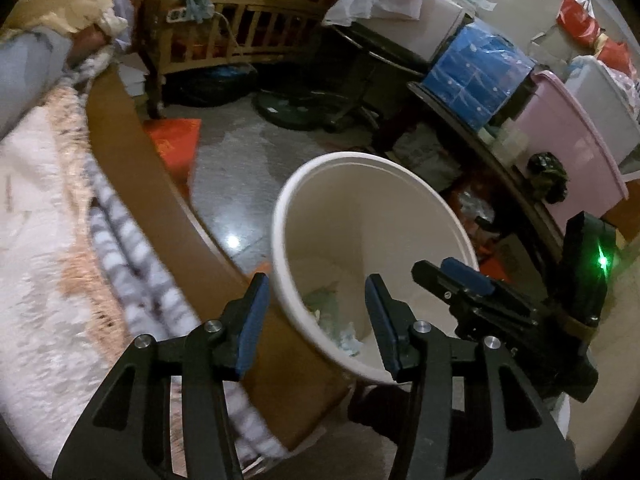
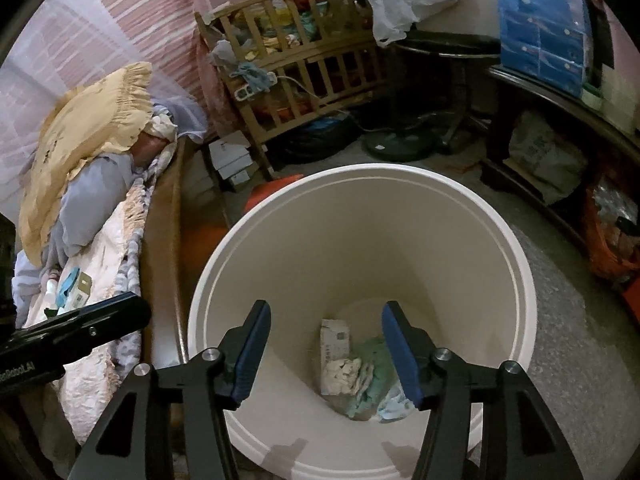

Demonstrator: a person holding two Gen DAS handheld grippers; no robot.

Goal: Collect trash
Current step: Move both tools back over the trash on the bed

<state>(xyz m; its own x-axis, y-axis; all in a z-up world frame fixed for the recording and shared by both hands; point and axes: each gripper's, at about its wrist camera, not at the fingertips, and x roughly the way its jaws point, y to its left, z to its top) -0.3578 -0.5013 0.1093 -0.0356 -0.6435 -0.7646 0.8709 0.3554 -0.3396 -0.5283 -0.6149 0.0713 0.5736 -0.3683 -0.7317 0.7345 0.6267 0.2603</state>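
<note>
Both claws spread and empty over the white bin [image 2: 520, 264]. My right gripper [image 2: 326, 344] hangs above its mouth; my left gripper [image 1: 316, 320] straddles the rim nearest the bed [image 1: 44, 240]. Collected trash [image 2: 356, 372], a small carton, crumpled tissue and green wrapping, lies on the bin's floor. I judge it light, soft and crushable; further scraps are best pinched at a crumpled fold.

White bin [image 2: 516, 248], green and white trash [image 2: 360, 376], yellow pillow [image 2: 92, 128].
</note>
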